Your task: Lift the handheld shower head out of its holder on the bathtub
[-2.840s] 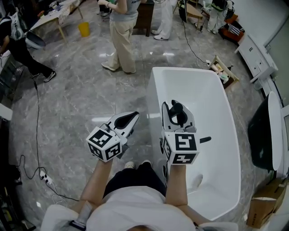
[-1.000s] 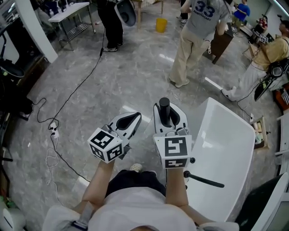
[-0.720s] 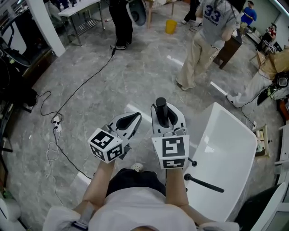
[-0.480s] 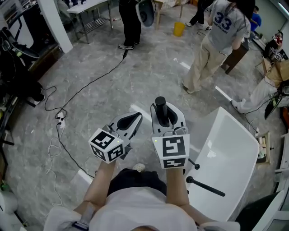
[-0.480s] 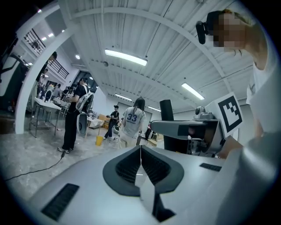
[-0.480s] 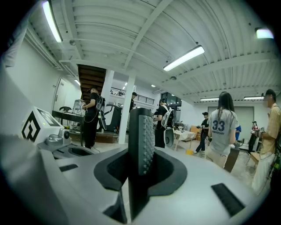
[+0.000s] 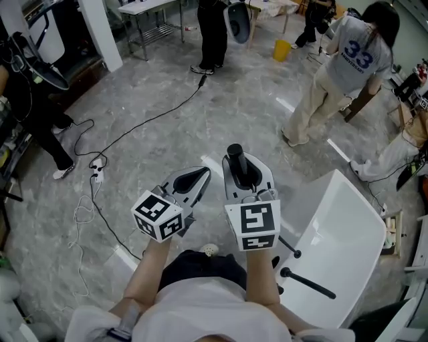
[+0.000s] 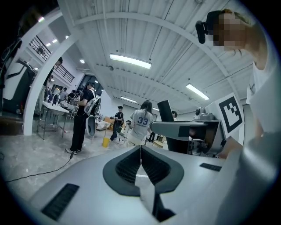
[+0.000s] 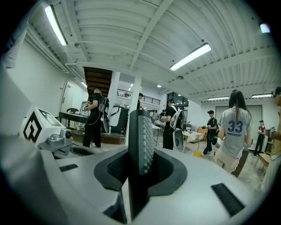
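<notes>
My right gripper [image 7: 245, 179] is shut on the black shower head [image 7: 236, 159], which stands upright between its jaws above the grey floor. In the right gripper view the shower head [image 9: 141, 140] fills the gap, its nubbed face turned right, with the right gripper [image 9: 140, 173] clamped on its lower part. The left gripper [image 7: 191, 178] hovers just left of it, shut and empty; in its own view the left gripper [image 8: 141, 157] shows its pads together. The white bathtub [image 7: 351, 224] lies to the right, apart from both grippers. A black fitting [image 7: 306, 282] sits on its near rim.
Several people stand farther off, one in a "33" shirt [image 7: 338, 70]. A black cable [image 7: 137, 130] and power strip [image 7: 97, 175] lie on the floor to the left. A yellow bucket [image 7: 282, 49] and a metal table [image 7: 150, 13] stand at the back.
The view has swung left: the bathtub has slid from under the grippers to the lower right. Both grippers now hang over the floor, the right still gripping the shower head.
</notes>
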